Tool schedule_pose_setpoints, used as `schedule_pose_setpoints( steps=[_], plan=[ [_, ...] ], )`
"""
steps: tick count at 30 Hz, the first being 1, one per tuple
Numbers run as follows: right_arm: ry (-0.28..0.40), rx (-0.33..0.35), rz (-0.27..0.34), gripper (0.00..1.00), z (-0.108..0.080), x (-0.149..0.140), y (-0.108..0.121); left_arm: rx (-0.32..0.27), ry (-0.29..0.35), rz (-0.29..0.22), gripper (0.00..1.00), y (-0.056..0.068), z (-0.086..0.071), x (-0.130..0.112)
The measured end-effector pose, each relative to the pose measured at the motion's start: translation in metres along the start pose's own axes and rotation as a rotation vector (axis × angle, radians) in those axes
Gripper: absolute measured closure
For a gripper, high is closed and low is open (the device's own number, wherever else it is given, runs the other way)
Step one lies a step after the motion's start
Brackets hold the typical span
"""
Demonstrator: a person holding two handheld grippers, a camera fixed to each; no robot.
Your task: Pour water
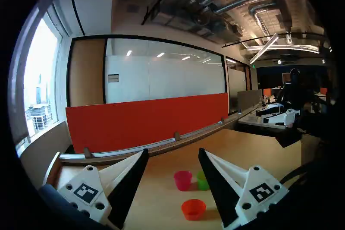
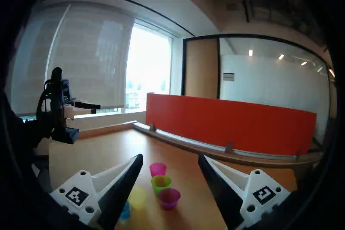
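Where the left gripper [image 1: 173, 150] is held over the table [image 1: 250, 143], jaws apart, an orange cup [image 1: 193, 209] is noted on it nearest, pink cup [image 1: 183, 180] and green cup [image 1: 202, 180] beyond (all upright). Right gripper [image 2: 170, 157] jaws are likewise apart, nothing held; red divider [image 1: 146, 120] is seen farthest.

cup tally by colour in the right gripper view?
pink cup: 1
green cup: 1
purple cup: 1
yellow cup: 1
blue cup: 1 (partly hidden)
Total: 5
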State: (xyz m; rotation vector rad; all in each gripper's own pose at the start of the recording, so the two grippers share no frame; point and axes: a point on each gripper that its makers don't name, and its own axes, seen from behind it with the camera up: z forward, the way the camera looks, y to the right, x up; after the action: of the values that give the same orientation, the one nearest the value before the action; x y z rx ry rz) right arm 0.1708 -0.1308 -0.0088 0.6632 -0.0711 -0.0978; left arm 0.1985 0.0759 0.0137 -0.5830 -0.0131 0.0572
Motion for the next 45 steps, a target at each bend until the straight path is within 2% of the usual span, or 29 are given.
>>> schedule_pose_setpoints(
  steps=[10, 21, 29, 33, 39, 45],
  plan=[
    [-0.083, 0.081, -0.005, 0.01, -0.003, -0.02, -0.015, -0.067, -0.081, 0.02, 0.15, 0.007, 0.001, -0.019],
    [-0.179, 0.146, -0.068, 0.01, -0.01, -0.042, -0.028, -0.161, -0.149, 0.049, 0.15, 0.025, -0.002, -0.039],
    [-0.203, 0.165, -0.089, 0.01, -0.01, -0.047, -0.031, -0.183, -0.178, 0.095, 0.15, 0.031, -0.001, -0.049],
    [-0.219, 0.18, -0.095, 0.01, -0.011, -0.055, -0.035, -0.191, -0.185, 0.099, 0.15, 0.033, 0.0, -0.051],
    [-0.249, 0.202, -0.104, 0.01, -0.012, -0.07, -0.04, -0.183, -0.201, 0.113, 0.15, 0.03, 0.003, -0.056],
    [-0.275, 0.221, -0.105, 0.01, -0.012, -0.085, -0.046, -0.203, -0.225, 0.112, 0.15, 0.034, 0.006, -0.066]
  ],
)
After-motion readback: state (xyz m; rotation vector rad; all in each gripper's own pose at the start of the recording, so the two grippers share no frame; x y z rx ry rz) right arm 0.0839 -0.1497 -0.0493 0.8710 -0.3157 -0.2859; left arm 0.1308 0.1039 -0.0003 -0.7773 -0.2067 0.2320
